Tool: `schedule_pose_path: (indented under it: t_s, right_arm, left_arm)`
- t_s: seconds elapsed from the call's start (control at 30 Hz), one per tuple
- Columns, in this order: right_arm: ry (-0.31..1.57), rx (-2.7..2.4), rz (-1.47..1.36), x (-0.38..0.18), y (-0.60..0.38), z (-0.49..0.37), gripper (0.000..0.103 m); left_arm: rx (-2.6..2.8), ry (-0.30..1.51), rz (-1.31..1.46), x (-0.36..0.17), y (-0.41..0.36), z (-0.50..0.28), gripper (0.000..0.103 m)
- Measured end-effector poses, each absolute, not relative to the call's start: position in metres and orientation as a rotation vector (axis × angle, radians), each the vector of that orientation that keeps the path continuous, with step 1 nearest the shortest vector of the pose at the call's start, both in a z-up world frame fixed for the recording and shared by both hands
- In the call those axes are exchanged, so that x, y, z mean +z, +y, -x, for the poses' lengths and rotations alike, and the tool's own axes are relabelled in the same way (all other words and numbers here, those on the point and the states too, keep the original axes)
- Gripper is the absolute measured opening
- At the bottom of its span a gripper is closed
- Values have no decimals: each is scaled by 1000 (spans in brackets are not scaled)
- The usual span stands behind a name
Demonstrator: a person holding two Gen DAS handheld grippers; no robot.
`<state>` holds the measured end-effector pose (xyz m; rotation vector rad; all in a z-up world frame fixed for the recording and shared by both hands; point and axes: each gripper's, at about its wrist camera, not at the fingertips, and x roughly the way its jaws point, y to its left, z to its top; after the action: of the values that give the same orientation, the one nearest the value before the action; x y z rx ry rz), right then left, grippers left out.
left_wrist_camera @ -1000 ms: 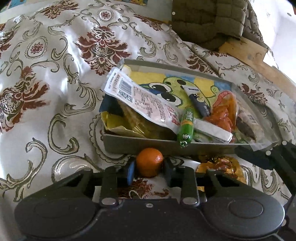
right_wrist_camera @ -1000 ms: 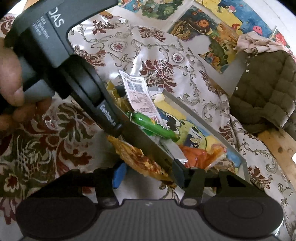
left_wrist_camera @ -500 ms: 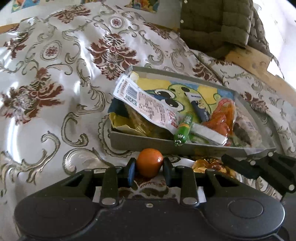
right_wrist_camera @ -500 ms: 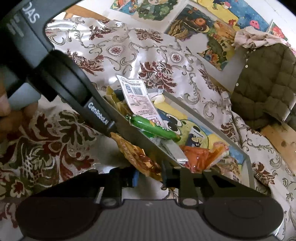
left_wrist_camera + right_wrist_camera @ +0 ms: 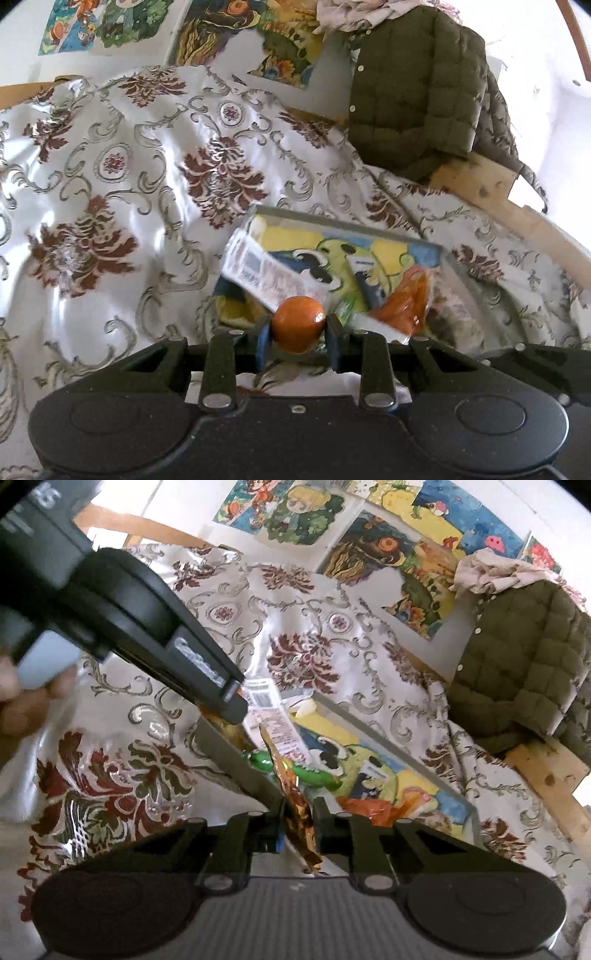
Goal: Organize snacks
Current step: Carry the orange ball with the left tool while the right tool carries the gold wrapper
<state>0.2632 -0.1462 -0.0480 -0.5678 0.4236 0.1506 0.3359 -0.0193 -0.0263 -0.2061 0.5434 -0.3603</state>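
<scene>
Left tongs (image 5: 298, 329) squeezed an orange ball (image 5: 298, 324). Right tongs (image 5: 298, 825) pinched a gold wrapper (image 5: 300, 812). Just ahead, tray (image 5: 236, 753) with snacks.

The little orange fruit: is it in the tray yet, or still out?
Out. The orange fruit is pinched between the left gripper pads, above the near edge of the grey tray.

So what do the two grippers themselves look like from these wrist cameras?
Both are matte black plastic. The left gripper has two round housings, silver screws on its finger links and blue pads inside the fingertips. The right gripper has the same shape, with a ribbed grey panel in the middle. From the right view, the left unit's side carries white lettering, too blurred to read, and a pale grey handle.
</scene>
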Motion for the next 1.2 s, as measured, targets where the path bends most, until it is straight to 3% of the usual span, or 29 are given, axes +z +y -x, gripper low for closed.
schedule_pose_path:
  t_s: [0.43, 0.93, 1.2]
  right_arm:
    - [303, -78, 590, -12, -184, -284, 17]
    - [476, -165, 422, -44, -232, -326, 20]
    - [510, -104, 421, -51, -220, -328, 45]
  left_arm:
    - [-457, 480, 196, -29, -65, -378, 32]
    - [-489, 617, 82, -47, -122, -429, 33]
    - [-473, 674, 106, -49, -114, -434, 33]
